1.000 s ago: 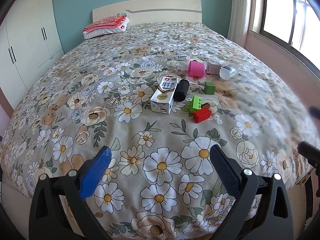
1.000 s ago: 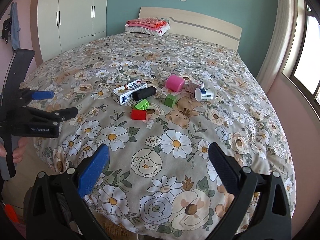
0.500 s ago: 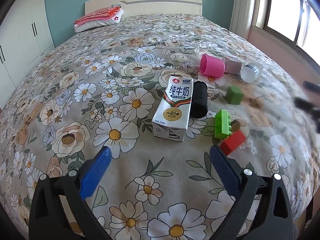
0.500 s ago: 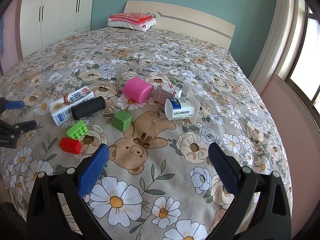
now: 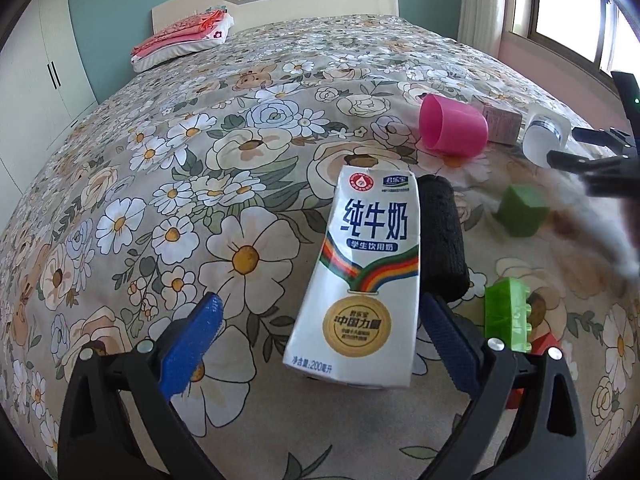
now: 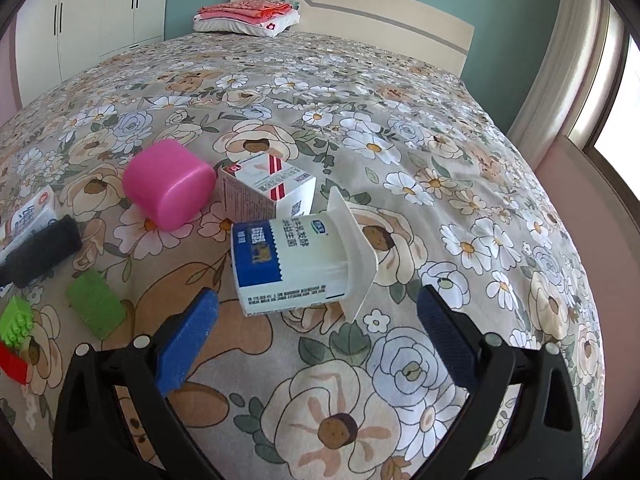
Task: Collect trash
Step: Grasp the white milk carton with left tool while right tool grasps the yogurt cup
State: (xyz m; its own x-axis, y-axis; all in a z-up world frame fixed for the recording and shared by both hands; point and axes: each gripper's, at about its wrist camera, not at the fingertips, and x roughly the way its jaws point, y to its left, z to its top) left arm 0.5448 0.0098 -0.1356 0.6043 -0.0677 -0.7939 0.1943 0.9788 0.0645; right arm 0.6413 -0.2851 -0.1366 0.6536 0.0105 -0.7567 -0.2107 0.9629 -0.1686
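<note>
A white milk carton [image 5: 362, 276] lies flat on the flowered bedspread, its near end between the blue pads of my open left gripper [image 5: 320, 336], untouched. A black roll [image 5: 442, 236] rests against its right side. In the right wrist view a white yogurt cup [image 6: 296, 268] with a blue label lies on its side just ahead of my open right gripper [image 6: 318, 326]. Behind it sit a small pink-striped carton [image 6: 264, 188] and a pink cup [image 6: 168, 188]. The right gripper also shows blurred at the left wrist view's right edge.
Green blocks [image 5: 520, 210] [image 5: 506, 316] and a red block [image 6: 12, 364] lie among the trash. Folded pink bedding [image 6: 248, 16] sits at the headboard. A wardrobe [image 6: 100, 12] stands left of the bed; a window and curtain [image 5: 480, 0] are on the right.
Both grippers have moved forward and down over the bed: the left one up to the milk carton, the right one up to the yogurt cup. Both stayed open.
</note>
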